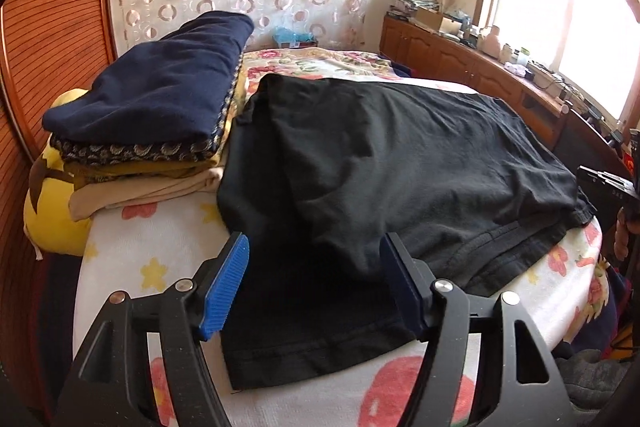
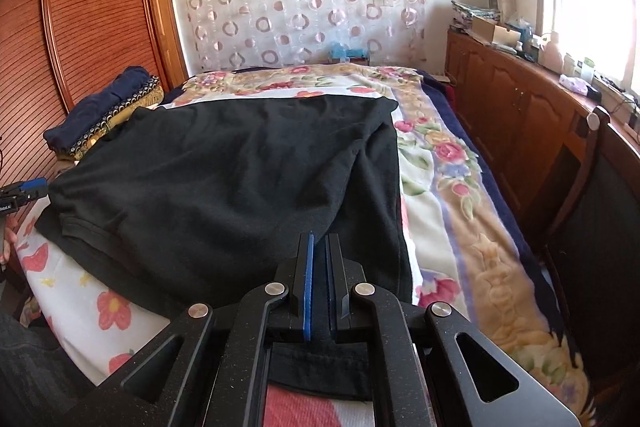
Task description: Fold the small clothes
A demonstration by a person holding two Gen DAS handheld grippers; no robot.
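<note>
A black T-shirt (image 1: 400,163) lies spread across the flowered bed cover (image 1: 132,259). My left gripper (image 1: 316,255) is open, its blue pads either side of the shirt's near left sleeve, not holding it. In the right wrist view the same shirt (image 2: 224,179) fills the middle. My right gripper (image 2: 319,247) is shut on the shirt's near right edge, with black cloth pinched between the blue pads and hanging below them.
A stack of folded clothes (image 1: 152,115), navy on top, sits at the bed's left beside a wooden wardrobe (image 1: 52,39). A yellow plush (image 1: 52,219) lies under it. A wooden cabinet with clutter (image 2: 520,99) runs along the window. A dark chair (image 2: 600,211) stands at the right.
</note>
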